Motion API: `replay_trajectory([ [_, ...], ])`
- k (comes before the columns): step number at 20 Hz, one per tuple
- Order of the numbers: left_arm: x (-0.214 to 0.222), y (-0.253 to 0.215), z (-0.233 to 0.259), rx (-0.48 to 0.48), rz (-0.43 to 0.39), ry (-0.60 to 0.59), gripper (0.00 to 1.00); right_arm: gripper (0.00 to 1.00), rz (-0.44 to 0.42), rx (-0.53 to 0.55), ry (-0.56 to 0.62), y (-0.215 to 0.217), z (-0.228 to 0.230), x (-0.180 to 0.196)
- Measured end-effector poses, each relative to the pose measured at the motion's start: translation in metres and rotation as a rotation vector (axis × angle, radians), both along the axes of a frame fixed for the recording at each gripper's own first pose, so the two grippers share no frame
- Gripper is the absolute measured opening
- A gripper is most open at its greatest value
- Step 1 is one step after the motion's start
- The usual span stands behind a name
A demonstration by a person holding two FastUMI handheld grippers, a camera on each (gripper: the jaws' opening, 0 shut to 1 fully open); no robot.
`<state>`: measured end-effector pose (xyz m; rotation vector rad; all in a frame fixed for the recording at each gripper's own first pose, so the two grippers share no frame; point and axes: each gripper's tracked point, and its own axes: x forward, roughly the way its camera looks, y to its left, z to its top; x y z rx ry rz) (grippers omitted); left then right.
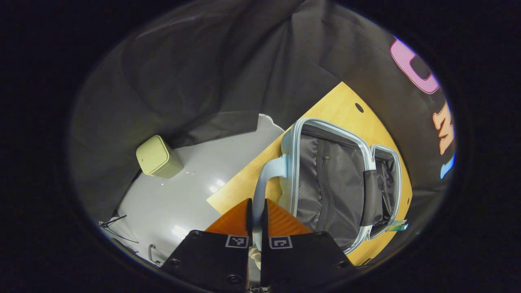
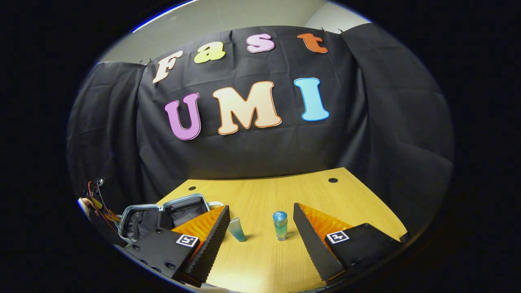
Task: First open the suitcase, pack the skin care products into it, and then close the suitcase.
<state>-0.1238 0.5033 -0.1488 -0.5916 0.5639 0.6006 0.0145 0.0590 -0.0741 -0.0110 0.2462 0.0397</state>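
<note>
A light-blue suitcase [image 1: 325,179] lies open on the wooden table [image 1: 338,108], its grey lining and mesh pocket showing. My left gripper [image 1: 256,207] is shut on the suitcase's pale blue handle [image 1: 269,173], at the table's near corner. In the right gripper view the open suitcase [image 2: 163,215] sits at the far left of the table [image 2: 264,195]. My right gripper [image 2: 260,240] stands open low over the table. A small blue-green bottle [image 2: 280,226] stands upright between its fingers, a little ahead of them. A teal tube [image 2: 237,229] stands beside the left finger.
A pale green bin [image 1: 158,156] stands on the grey floor [image 1: 191,195] left of the table. Loose cables [image 1: 116,228] lie on the floor near the cloth wall. The table has cable holes [image 2: 333,180] near its back edge.
</note>
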Motion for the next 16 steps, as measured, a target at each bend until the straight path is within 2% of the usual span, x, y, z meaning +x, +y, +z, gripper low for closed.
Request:
replay_trajectory([
  [2, -0.006, 0.001, -0.002, 0.021, 0.001, 0.031, 0.06, 0.98, 0.002, -0.009, 0.007, 0.001, -0.003, -0.003],
  [3, -0.008, 0.005, -0.003, 0.048, 0.001, 0.043, 0.01, 0.98, 0.004, -0.013, 0.008, 0.002, -0.005, -0.004],
  [4, -0.011, 0.004, -0.003, 0.067, -0.001, 0.047, 0.16, 0.98, 0.004, -0.02, 0.007, 0.0, -0.005, -0.006],
  [5, -0.011, 0.004, 0.002, 0.088, -0.002, 0.053, 0.25, 0.94, 0.003, -0.027, 0.008, -0.001, -0.006, -0.007],
  [6, -0.014, 0.003, 0.007, 0.116, 0.009, 0.063, 0.5, 0.98, 0.003, -0.031, 0.009, -0.002, -0.007, -0.009],
  [7, -0.02, -0.001, 0.01, 0.151, 0.022, 0.084, 0.75, 0.94, 0.003, -0.032, 0.012, -0.004, -0.009, -0.01],
  [8, -0.023, -0.004, 0.017, 0.19, 0.029, 0.104, 1.0, 0.98, 0.003, -0.031, 0.013, -0.006, -0.01, -0.012],
  [9, -0.025, -0.011, 0.023, 0.23, 0.022, 0.114, 0.94, 0.98, 0.001, -0.029, 0.017, -0.008, -0.012, -0.015],
  [10, -0.025, -0.025, 0.031, 0.262, -0.001, 0.115, 0.97, 0.98, 0.0, -0.026, 0.022, -0.011, -0.013, -0.018],
  [13, -0.017, -0.087, 0.043, 0.311, -0.112, 0.109, 0.96, 0.98, -0.004, -0.025, 0.043, -0.02, -0.019, -0.022],
  [16, -0.006, -0.16, 0.04, 0.287, -0.19, 0.112, 0.96, 0.98, 0.003, -0.012, 0.069, -0.027, -0.026, -0.027],
])
